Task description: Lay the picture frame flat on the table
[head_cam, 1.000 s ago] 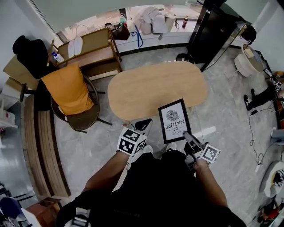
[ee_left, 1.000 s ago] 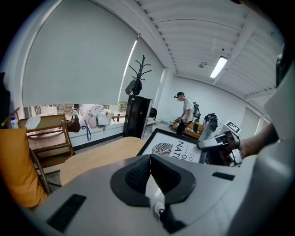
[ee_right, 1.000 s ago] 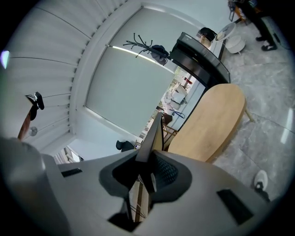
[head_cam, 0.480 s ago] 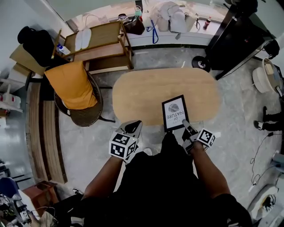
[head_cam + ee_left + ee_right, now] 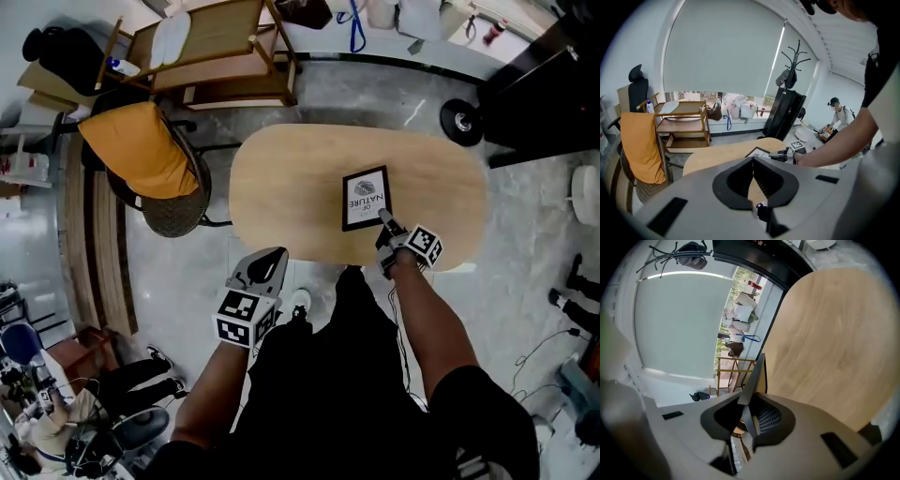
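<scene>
Black picture frame (image 5: 365, 197) is clamped by its near edge in the right gripper (image 5: 384, 217), jaws narrow and pressed on the rim. The frame reaches forward from the tips, print side up, over the wooden table (image 5: 281, 187) below the gripper. Can't tell if it touches the top. In the right gripper view it runs edge-on out of the jaws. Left gripper (image 5: 272, 258) is well to the left of the right one, off the table's near edge, jaws together, nothing between them. Chair (image 5: 173, 211) with orange cloth (image 5: 141, 155) sits ahead-left of the left gripper.
</scene>
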### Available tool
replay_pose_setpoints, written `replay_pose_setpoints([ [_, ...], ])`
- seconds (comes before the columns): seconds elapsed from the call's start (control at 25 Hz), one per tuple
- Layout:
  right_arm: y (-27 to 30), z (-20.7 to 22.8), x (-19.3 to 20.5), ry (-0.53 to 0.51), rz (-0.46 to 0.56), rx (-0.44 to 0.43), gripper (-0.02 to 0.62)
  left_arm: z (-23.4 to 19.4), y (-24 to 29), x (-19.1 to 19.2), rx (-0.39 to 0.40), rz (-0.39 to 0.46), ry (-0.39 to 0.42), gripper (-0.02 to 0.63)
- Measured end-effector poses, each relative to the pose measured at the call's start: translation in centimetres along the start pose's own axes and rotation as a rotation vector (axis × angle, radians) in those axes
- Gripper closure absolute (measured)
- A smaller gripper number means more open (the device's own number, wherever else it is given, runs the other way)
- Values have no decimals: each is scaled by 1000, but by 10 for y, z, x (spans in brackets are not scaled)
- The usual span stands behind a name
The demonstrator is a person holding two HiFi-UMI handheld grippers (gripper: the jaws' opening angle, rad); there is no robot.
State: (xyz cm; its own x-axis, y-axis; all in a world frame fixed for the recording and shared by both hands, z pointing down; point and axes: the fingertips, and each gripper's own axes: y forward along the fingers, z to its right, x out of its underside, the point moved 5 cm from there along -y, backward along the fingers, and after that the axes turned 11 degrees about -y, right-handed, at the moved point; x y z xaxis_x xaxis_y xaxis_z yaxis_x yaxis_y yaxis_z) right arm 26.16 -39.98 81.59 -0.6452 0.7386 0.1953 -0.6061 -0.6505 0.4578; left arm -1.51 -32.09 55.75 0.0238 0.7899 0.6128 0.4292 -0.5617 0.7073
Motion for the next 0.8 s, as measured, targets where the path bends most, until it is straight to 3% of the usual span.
replay_pose_setpoints([
  [0.16,41,32,-13,-27,-20,17,540,1,18,8,-40,-50,-32,601],
  [0.36,50,76,14,-55,-138,137,534,-5,25,25,-85,-105,-101,601],
  [0.44,51,86,26,-51,-200,142,481,-5,24,27,-96,-108,-119,601],
  [0.56,59,94,42,-66,-319,126,346,-7,24,29,-114,-108,-140,601],
  [0.72,69,94,56,-264,-532,132,273,-9,22,35,-134,-104,-171,601],
  [0.8,71,95,64,-365,-647,161,267,-9,21,40,-139,-106,-182,601],
])
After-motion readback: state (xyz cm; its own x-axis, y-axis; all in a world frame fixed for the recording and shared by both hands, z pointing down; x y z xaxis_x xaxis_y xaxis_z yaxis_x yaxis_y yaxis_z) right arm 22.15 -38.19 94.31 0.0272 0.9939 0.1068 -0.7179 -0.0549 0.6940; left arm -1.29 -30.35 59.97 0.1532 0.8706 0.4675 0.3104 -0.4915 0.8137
